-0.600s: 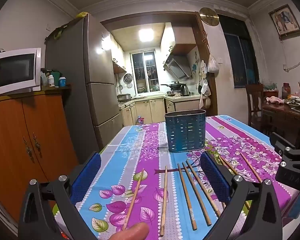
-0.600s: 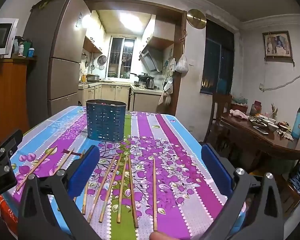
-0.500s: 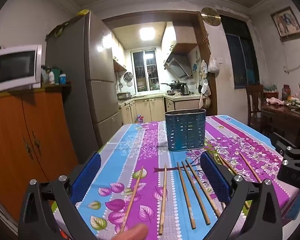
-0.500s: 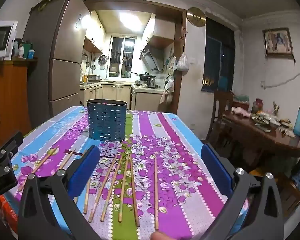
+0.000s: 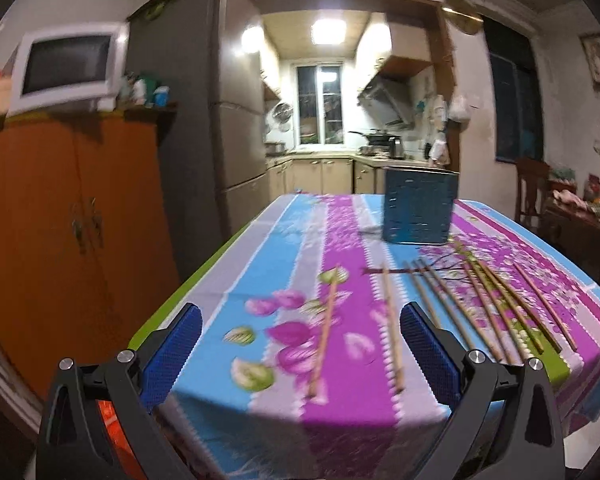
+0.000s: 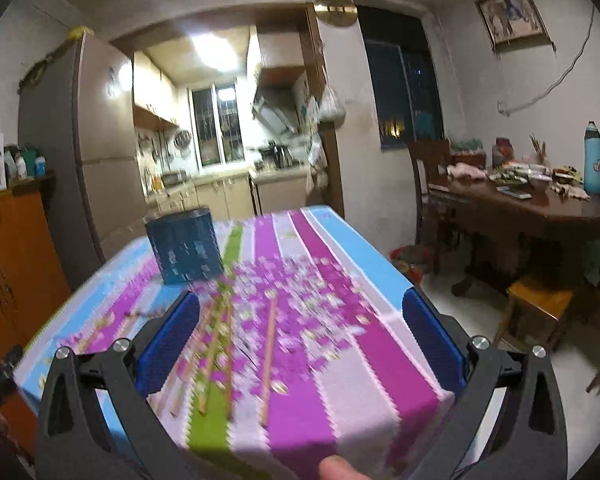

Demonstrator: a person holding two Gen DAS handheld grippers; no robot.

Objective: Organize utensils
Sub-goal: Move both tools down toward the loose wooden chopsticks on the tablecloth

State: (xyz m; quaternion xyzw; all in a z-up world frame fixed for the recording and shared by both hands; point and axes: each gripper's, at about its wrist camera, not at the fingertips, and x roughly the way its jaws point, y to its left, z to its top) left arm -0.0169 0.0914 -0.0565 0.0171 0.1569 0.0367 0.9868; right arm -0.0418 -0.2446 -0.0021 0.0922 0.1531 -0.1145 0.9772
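Observation:
Several wooden chopsticks (image 5: 480,308) lie spread on the flowered tablecloth (image 5: 284,248); they show blurred in the right wrist view (image 6: 269,356). A blue perforated utensil holder (image 5: 419,206) stands upright farther back on the table, also in the right wrist view (image 6: 185,252). My left gripper (image 5: 298,352) is open and empty, held off the table's near edge. My right gripper (image 6: 300,344) is open and empty, above the near edge, tilted.
An orange cabinet (image 5: 60,220) with a microwave (image 5: 68,68) stands left of the table, a grey fridge (image 5: 204,112) behind it. A dark wooden table (image 6: 540,204) with clutter and chairs (image 6: 536,308) stands to the right. The kitchen lies beyond.
Both grippers have pulled back from the table and risen; the views are motion-blurred. The left view has swung left, the right view has tilted. Both grippers stay open and empty.

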